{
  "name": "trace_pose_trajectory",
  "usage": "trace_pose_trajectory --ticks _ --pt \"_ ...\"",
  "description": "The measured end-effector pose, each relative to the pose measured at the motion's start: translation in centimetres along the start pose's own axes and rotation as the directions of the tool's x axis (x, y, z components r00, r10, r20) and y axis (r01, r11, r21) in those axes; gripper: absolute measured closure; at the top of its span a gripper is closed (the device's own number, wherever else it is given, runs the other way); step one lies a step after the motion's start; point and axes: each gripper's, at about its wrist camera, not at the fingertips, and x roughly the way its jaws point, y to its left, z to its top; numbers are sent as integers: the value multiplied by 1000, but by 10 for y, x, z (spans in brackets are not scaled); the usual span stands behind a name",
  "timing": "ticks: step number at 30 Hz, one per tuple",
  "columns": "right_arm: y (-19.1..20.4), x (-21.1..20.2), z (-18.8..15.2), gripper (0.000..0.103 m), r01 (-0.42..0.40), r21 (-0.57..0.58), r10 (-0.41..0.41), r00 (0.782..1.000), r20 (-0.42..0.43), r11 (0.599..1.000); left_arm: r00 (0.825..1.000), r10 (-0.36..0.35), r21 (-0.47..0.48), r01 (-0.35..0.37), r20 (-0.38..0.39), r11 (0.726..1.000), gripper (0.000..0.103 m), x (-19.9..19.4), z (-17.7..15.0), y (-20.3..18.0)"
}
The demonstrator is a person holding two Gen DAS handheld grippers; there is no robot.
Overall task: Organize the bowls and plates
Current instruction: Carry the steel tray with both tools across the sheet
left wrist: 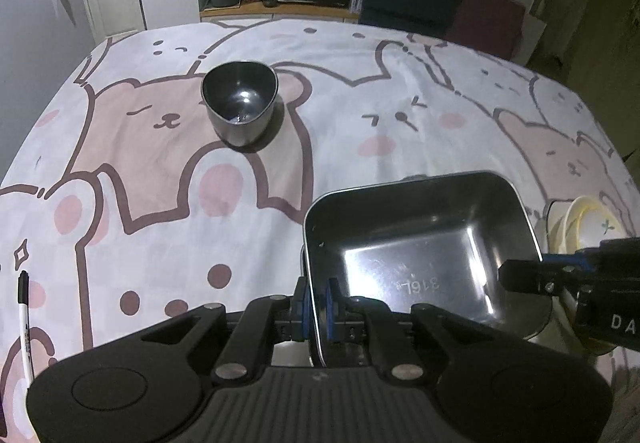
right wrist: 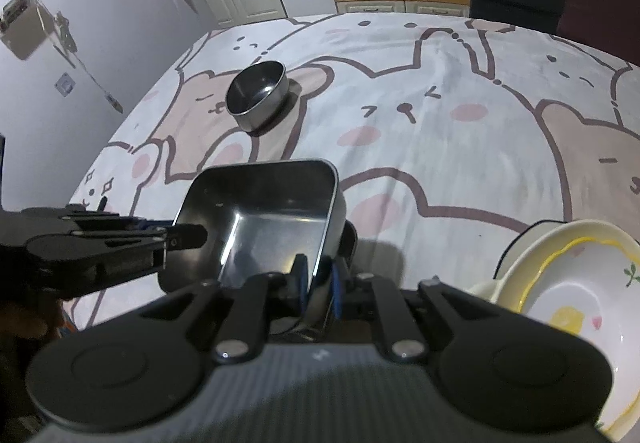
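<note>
Your left hand-held gripper (left wrist: 316,307) hides the near rim of the square steel tray (left wrist: 420,243). At right of the frame, the cream bowls (left wrist: 588,223) are cut off, partly behind the right hand-held gripper (left wrist: 520,275).

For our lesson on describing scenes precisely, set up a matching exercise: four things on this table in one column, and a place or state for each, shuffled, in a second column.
Things:
1. square steel tray
2. round steel bowl
3. yellow-rimmed dish
4. marker pen

Places or states:
A. stands alone far back on the bear-print cloth
B. lies at the table's left edge
C. rim pinched by both grippers
D. stacked on other dishes, right of the tray

Pairs: 1-C, 2-A, 3-D, 4-B
</note>
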Motion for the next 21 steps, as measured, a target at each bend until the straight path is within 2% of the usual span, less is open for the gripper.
trace_pose_trajectory --ticks 21 --pt "7 13 -1 88 11 -32 -13 999 -46 999 998 46 23 -45 -45 999 93 12 -1 1"
